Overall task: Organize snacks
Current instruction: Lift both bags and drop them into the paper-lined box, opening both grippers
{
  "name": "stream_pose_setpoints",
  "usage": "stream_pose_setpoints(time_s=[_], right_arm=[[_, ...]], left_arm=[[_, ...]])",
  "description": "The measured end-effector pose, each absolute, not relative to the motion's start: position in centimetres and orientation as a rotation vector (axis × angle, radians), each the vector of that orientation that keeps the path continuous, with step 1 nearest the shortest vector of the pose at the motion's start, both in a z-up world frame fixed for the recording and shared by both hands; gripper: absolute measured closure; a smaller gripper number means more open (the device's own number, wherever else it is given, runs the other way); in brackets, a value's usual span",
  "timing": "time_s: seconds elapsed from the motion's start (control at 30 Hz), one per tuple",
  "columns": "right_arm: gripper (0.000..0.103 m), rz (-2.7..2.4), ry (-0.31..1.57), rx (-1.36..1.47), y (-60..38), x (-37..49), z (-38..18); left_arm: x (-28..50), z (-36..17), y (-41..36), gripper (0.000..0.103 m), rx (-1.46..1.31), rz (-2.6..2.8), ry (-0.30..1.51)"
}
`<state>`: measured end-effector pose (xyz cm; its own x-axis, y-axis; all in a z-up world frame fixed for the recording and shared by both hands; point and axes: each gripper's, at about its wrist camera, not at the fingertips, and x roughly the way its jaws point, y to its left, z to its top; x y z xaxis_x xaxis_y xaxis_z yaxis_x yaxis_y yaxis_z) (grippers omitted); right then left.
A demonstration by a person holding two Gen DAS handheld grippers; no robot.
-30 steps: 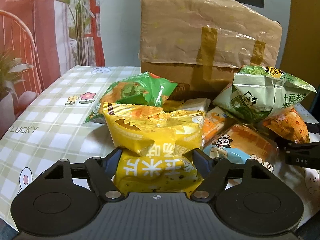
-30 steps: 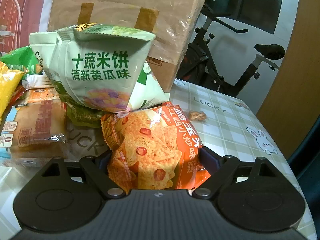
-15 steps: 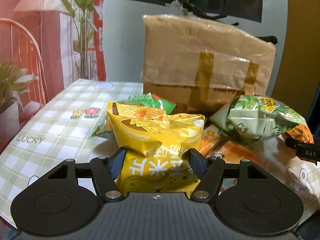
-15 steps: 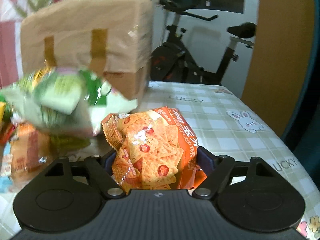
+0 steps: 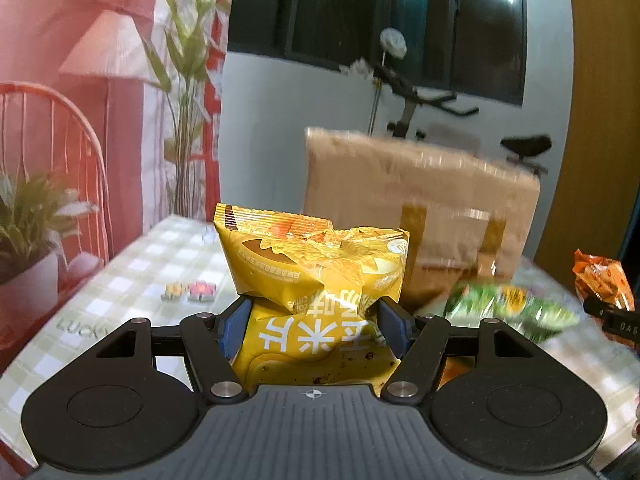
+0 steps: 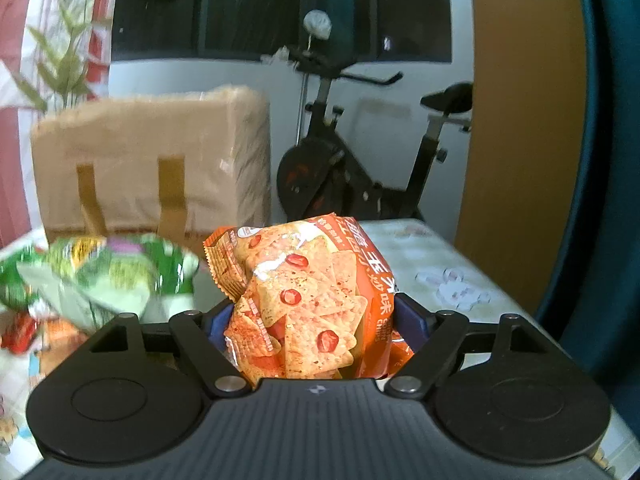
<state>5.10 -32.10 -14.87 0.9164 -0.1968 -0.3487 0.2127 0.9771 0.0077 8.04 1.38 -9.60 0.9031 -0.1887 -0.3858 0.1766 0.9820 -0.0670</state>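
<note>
My left gripper [image 5: 312, 320] is shut on a yellow snack bag [image 5: 316, 272] and holds it above the checked table [image 5: 132, 288]. My right gripper [image 6: 312, 320] is shut on an orange chip bag [image 6: 308, 292], also lifted; that bag and the gripper tip show at the right edge of the left wrist view [image 5: 600, 284]. A green rice-cracker bag [image 6: 108, 272] lies on the table left of the orange bag and shows blurred in the left wrist view [image 5: 512, 304]. More snack packs lie at the lower left of the right wrist view [image 6: 20, 332].
A big brown paper bag [image 5: 420, 216] stands at the back of the table, also in the right wrist view [image 6: 152, 160]. An exercise bike [image 6: 360, 160] stands behind the table. A potted plant [image 5: 28, 240] and a red chair are at the left.
Both grippers have risen with their bags and pulled back from the pile. The brown bag and the green bag now sit lower and farther away in both views.
</note>
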Motion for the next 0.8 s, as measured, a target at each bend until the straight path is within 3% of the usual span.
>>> stream_pose_setpoints(time_s=[0.8], right_arm=[[0.022, 0.007, 0.094, 0.026, -30.5, 10.2, -2.3]], left_arm=[[14.0, 0.0, -1.6, 0.033, 0.009, -0.308, 0.199]])
